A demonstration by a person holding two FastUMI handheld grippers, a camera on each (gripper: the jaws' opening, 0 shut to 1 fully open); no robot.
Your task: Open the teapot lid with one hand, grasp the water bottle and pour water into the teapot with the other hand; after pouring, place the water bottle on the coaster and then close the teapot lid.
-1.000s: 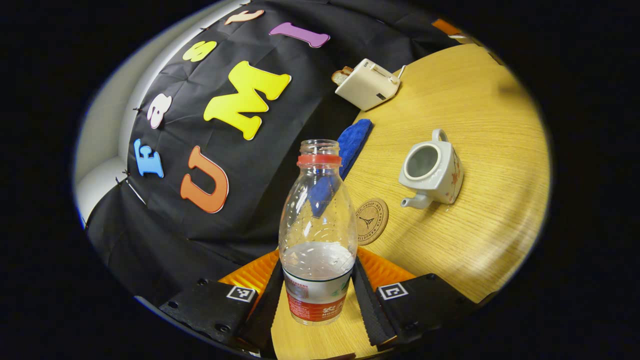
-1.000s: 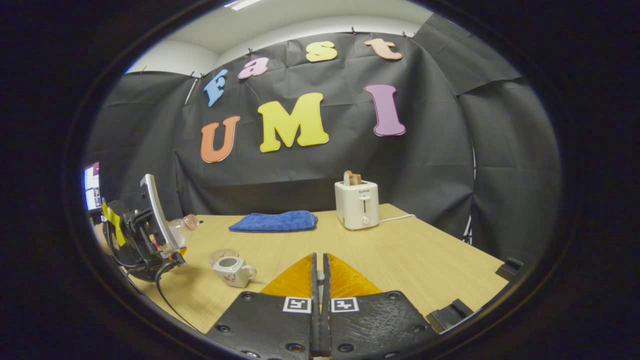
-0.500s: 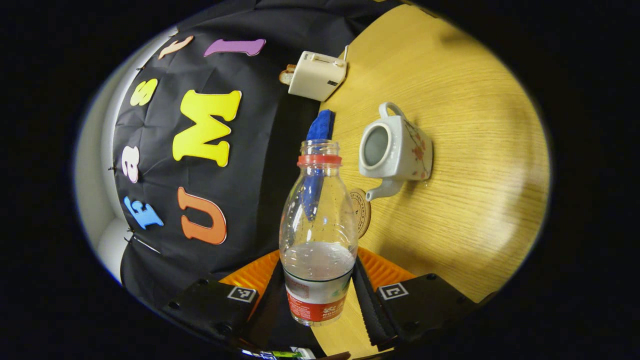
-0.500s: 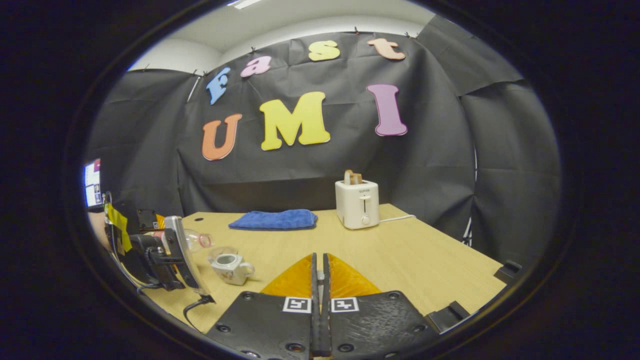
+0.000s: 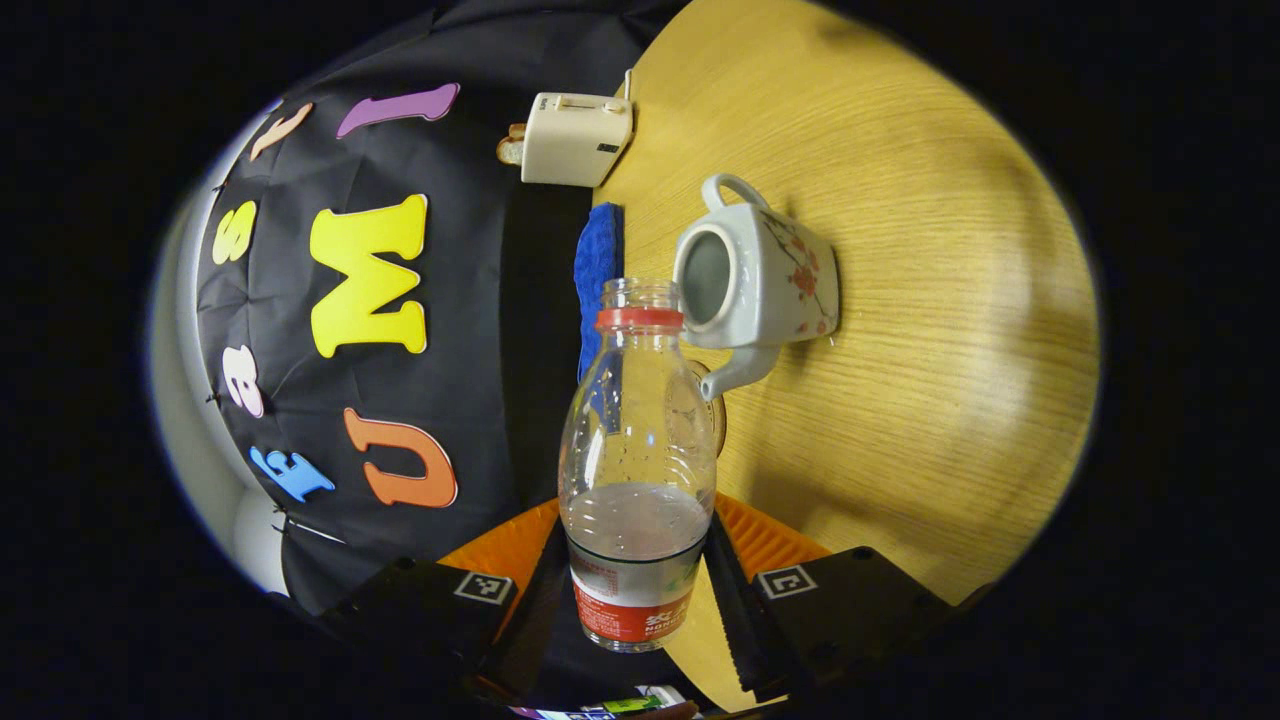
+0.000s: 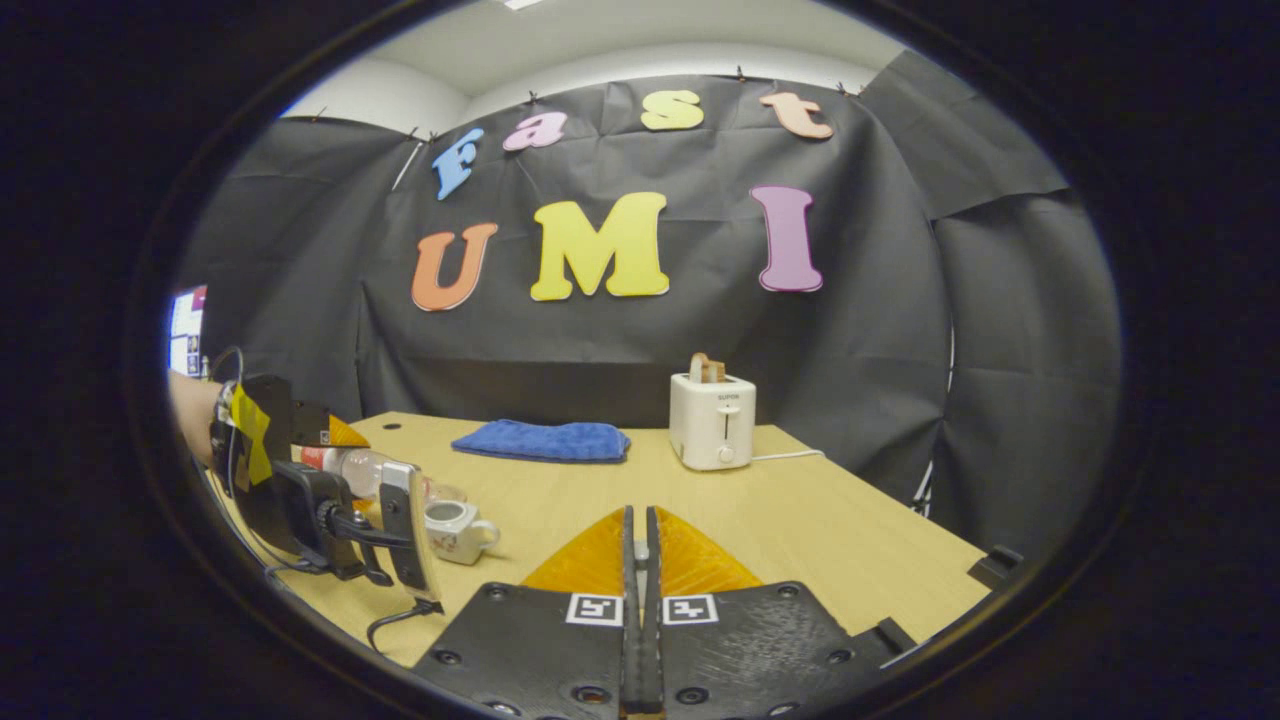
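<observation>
From the left gripper view I see the left gripper (image 5: 640, 590) clamped on the water bottle (image 5: 637, 470): one finger presses each side of the bottle's lower body, around the label band, and the bottle stands straight out between them. The bottle has no cap and is partly filled, with water sitting low near the fingers. The whole view is rolled over, so the surface (image 5: 900, 330) stands on the right. The bottle's open mouth sits just left of the teapot (image 5: 757, 285), right beside the pot's round opening; I cannot tell whether they touch. The teapot is lidless, its spout pointing down towards the coaster (image 5: 714, 415), which peeks out from behind the bottle. Farther off lie a blue cloth (image 5: 597, 270) and a toaster (image 5: 575, 138).

In the right gripper view, the right gripper (image 6: 640, 590) has its fingers pressed together, with a small pale thing pinched in the slit; I cannot tell what it is. Far to the left on the surface, the teapot stands upright, the bottle lying nearly level towards it.
</observation>
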